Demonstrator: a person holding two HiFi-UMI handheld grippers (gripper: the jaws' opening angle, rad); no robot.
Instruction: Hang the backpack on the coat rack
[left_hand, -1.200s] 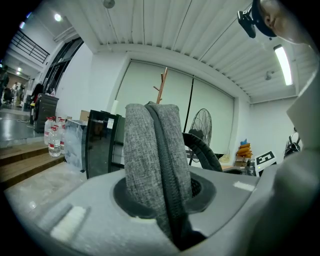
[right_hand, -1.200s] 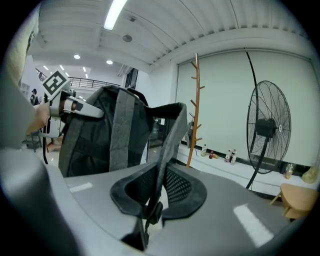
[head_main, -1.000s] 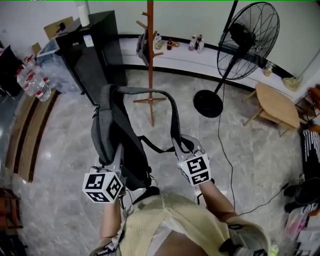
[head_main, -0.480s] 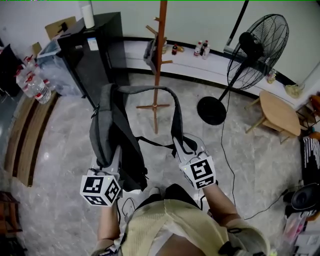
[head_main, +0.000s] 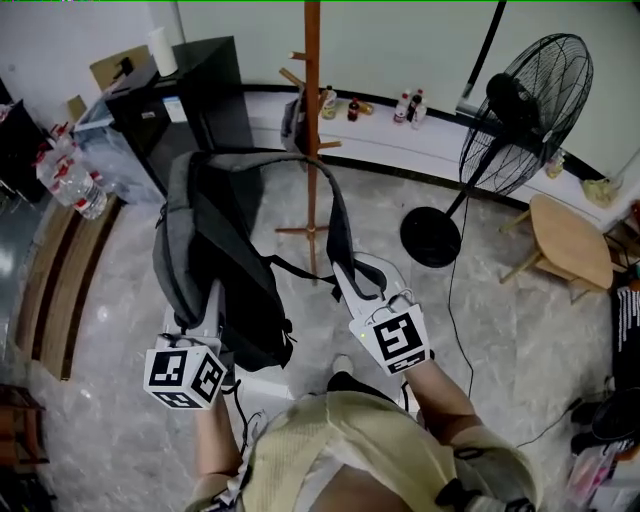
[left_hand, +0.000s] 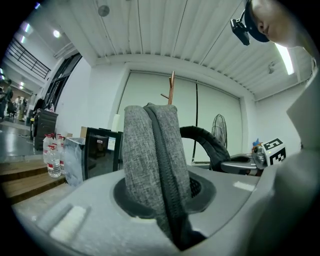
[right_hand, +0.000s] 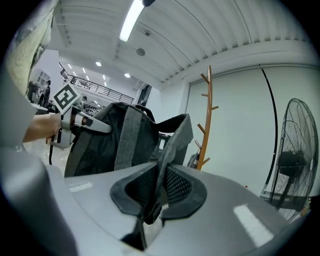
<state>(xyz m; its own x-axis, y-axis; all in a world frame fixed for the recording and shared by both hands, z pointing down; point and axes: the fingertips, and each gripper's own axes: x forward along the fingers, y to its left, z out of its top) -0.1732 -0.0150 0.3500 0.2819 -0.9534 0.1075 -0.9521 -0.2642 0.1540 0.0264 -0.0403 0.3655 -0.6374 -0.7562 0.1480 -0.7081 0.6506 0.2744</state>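
left gripper (head_main: 207, 312), right gripper (head_main: 347, 283), fingers clamped on backpack (head_main: 222, 268)

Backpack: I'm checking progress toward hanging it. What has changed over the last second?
The left tool and right tool carried the backpack up and forward, closer to the coat rack. Nothing was let go: the left stays shut on the bag's grey body, the right on a strap. The bag is not yet on a peg.

My L gripper (head_main: 212, 300) and R gripper (head_main: 346, 276) hold the backpack (head_main: 230, 270) up before the coat rack (head_main: 312, 120); pedestal fan (head_main: 525, 100) to rack's right, cabinet (head_main: 200, 95) to its left, small table (head_main: 570, 240) farther right.
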